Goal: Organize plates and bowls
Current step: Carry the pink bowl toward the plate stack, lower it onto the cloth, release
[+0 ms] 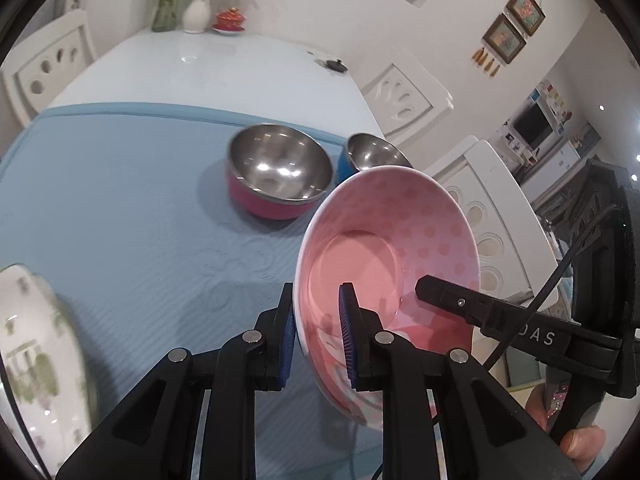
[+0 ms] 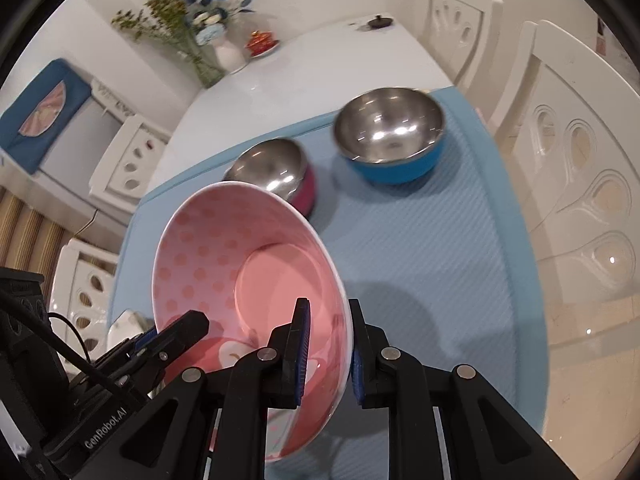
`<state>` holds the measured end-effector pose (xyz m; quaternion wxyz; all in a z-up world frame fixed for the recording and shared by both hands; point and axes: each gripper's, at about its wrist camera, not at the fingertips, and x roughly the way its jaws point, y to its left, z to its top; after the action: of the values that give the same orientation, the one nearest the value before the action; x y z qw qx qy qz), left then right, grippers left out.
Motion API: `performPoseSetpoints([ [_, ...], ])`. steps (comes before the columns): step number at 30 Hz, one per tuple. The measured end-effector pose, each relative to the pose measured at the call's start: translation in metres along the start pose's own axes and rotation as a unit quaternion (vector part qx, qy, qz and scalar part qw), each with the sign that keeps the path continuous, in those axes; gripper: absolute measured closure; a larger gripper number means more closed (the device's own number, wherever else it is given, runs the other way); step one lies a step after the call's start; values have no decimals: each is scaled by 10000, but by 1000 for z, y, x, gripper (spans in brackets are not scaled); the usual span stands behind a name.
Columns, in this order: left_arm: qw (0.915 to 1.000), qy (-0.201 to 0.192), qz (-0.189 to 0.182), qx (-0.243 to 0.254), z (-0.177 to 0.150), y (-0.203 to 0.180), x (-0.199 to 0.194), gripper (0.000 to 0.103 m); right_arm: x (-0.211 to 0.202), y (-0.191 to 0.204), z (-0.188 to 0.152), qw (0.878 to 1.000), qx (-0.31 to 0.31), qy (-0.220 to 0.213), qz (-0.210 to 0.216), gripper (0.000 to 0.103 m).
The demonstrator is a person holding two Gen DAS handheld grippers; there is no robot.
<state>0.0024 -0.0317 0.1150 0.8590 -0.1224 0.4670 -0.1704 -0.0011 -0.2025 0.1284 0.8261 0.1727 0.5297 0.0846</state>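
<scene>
Pink dotted bowl (image 1: pixel 384 248), tilted in the air above the blue mat (image 1: pixel 120 208) on the desk, is clamped by its rim on opposite sides: left claw (image 1: pixel 316 336) and right claw (image 2: pixel 328 348), each pinching the wall. Likely risks: uneven pull from the two hands could slip the rim free, or it could strike the magenta steel bowl (image 1: pixel 280 170) or blue steel bowl (image 2: pixel 390 134) beyond.

The white surface (image 1: pixel 224 64) carried a blue mat (image 1: pixel 120 200). Beyond the hand-held gripper, a pink steel bowl (image 1: pixel 280 172) and a blue steel bowl (image 2: pixel 390 136) stood on the mat, near each other. Far beyond, vases (image 1: pixel 196 12) and a red lidded cup (image 1: pixel 229 21) stood on the bare surface.
</scene>
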Motion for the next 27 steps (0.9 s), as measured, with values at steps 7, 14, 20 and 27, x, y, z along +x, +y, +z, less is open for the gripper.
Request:
performPoseSetpoints([
  [7,9995,-22,286,-105,-14,19,-21,86,10,28,-27,9989,86,320,332,84],
  [14,9987,163,379,-300,-38,35,-15,86,32,34,-41,9970,89,707,313,84],
  [20,9981,338,409,-303,-49,35,-3,86,44,28,-46,9957,143,891,208,84],
  [27,9975,483,431,-272,-55,34,6,86,54,21,-48,9944,266,1016,152,83],
])
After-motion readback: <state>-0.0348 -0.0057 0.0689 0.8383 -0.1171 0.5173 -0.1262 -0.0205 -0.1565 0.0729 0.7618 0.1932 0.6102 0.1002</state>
